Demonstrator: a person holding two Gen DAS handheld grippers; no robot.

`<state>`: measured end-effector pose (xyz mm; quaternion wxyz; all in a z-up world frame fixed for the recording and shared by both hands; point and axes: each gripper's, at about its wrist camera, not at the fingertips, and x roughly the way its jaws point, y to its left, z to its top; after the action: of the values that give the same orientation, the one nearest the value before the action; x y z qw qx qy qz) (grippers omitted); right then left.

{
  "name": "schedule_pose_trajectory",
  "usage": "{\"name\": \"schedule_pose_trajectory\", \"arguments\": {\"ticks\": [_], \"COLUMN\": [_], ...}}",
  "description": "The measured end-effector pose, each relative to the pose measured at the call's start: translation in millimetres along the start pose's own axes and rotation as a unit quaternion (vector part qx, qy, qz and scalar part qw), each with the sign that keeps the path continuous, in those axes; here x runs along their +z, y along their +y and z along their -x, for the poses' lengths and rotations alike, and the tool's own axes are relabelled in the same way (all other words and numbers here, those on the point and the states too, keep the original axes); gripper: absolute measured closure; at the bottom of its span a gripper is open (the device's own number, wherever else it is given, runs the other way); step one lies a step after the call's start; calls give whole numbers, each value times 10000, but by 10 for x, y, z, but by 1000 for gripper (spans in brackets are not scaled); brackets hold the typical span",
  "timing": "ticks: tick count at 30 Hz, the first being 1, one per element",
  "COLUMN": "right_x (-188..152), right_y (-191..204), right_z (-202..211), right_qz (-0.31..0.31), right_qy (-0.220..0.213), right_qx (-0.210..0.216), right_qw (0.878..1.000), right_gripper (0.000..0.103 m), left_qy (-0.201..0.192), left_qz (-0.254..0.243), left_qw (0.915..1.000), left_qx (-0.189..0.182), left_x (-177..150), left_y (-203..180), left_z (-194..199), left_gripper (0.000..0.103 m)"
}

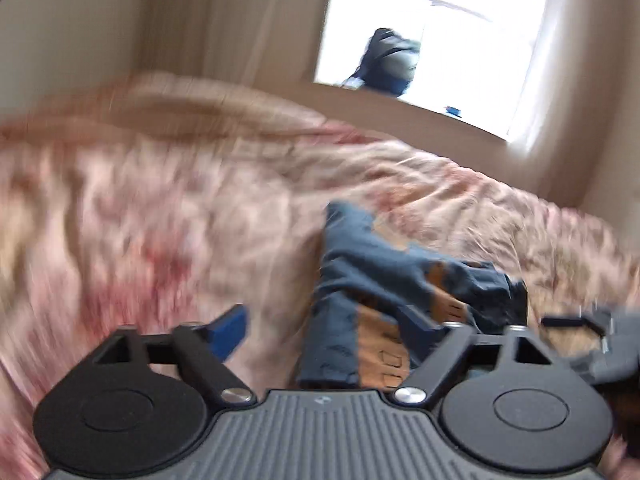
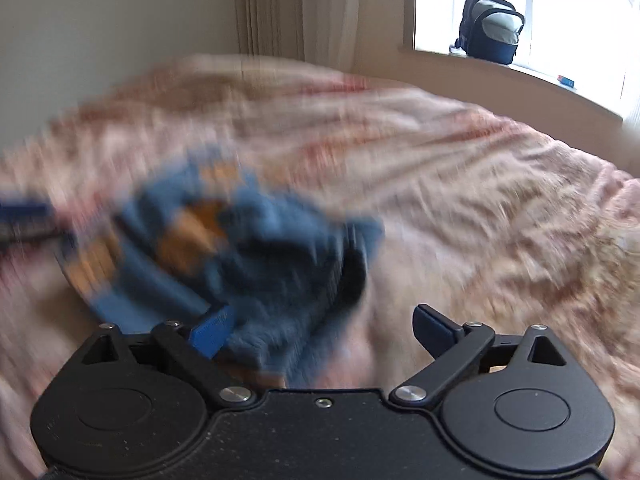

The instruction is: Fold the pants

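Observation:
Blue pants [image 1: 360, 264] with orange-brown patches lie crumpled on a pink flowered bedspread [image 1: 140, 200]. In the left wrist view they sit right of centre, and their near end reaches in between the fingers of my left gripper [image 1: 326, 332]. That gripper stands open, its pads clear of the cloth. In the blurred right wrist view the pants [image 2: 248, 248] lie left of centre, with a fold between the wide-apart fingers of my open right gripper [image 2: 323, 330]. A dark gripper body [image 1: 596, 340] shows at the right edge of the left wrist view.
The bedspread [image 2: 460, 184] covers the whole bed, rumpled toward the right. Behind it are a pale wall, a curtain [image 2: 276, 8] and a bright window. On the windowsill [image 2: 520, 76] stands a dark backpack [image 2: 492, 26], with a small blue item [image 2: 566, 80] beside it.

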<state>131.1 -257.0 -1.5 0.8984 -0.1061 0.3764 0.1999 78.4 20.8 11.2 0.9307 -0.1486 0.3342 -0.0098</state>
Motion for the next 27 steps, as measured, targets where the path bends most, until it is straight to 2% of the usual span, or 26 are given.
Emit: {"name": "schedule_pose_trajectory", "arguments": {"ticks": [3, 5, 7, 10, 12, 14, 16, 17, 19, 20, 21, 24, 27], "right_x": [60, 291, 588, 976, 1178, 1342, 1449, 1480, 1541, 1568, 1584, 1621, 1638], "right_y": [-37, -40, -50, -49, 5, 107, 225, 282, 396, 435, 486, 594, 596], "right_z": [220, 326, 260, -68, -397, -724, -962, -1047, -1179, -1227, -1247, -1220, -1284], "right_qz": [-96, 18, 35, -213, -384, -454, -269, -138, 96, 198, 326, 705, 757], "right_qy": [-478, -762, -759, -709, -515, -251, -93, -39, 84, 174, 229, 148, 192], "right_qx": [449, 577, 888, 1635, 1983, 2155, 2153, 2164, 2211, 2260, 2255, 2024, 1840], "right_qw": [9978, 9954, 9931, 9838, 9780, 9751, 9761, 9762, 9752, 9738, 9734, 9766, 9798], "right_gripper": [5, 1, 1, 3, 11, 17, 21, 25, 47, 71, 88, 93, 94], "left_qy": [232, 228, 198, 305, 451, 508, 457, 419, 367, 348, 335, 363, 319], "left_qz": [950, 1068, 1000, 875, 838, 831, 783, 723, 668, 670, 695, 894, 883], "left_qw": [9946, 9925, 9919, 9912, 9908, 9908, 9910, 9914, 9919, 9920, 9919, 9898, 9903], "left_qx": [-349, -557, -763, -947, -959, -935, -984, -1003, -1012, -1009, -1005, -1053, -1020], "left_x": [16, 25, 37, 3, -45, -114, -158, -166, -170, -173, -174, -180, -210], "left_y": [323, 401, 403, 354, 347, 359, 366, 358, 347, 349, 359, 419, 427], "left_z": [-108, -142, -161, -254, -316, -325, -306, -290, -269, -266, -264, -248, -200], "left_gripper": [25, 25, 27, 49, 67, 73, 78, 80, 82, 83, 84, 85, 86]}}
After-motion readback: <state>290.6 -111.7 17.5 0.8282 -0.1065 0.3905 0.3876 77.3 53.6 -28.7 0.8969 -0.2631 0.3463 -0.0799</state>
